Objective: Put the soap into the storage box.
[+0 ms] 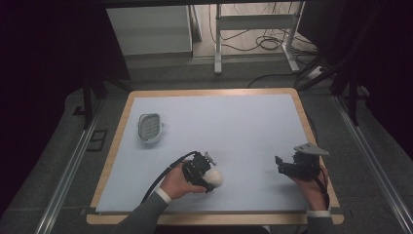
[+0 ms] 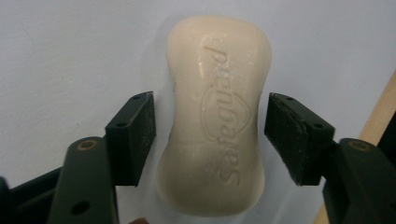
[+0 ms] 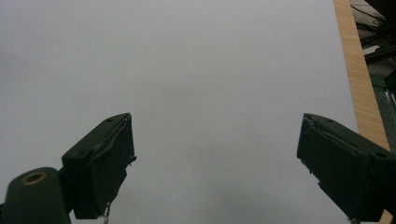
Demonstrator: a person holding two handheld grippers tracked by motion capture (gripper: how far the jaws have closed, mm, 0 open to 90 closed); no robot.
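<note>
A cream, waisted bar of soap (image 2: 215, 116) is seen lying on the pale blue table mat (image 1: 234, 126), between the parted jaws of the left gripper (image 2: 208, 135), with slim gaps either side. The right gripper (image 3: 215, 163) is held wide open over bare mat, and a white oval soap dish (image 1: 149, 128) sits well apart.

Soap bar (image 1: 215, 178) in high view mostly covered by left gripper (image 1: 203, 171) and left hand (image 1: 178, 184), just a pale end poking out; embossed lettering unreadable there. In left gripper view, jaw bases cut off at bottom edge, and can't tell if inner faces touch the soap's sides or sit just off them. Soap dish (image 1: 149, 128) too small to make out more than a ribbed inside; right gripper (image 1: 286, 165) jaw gap too small to judge from above.
</note>
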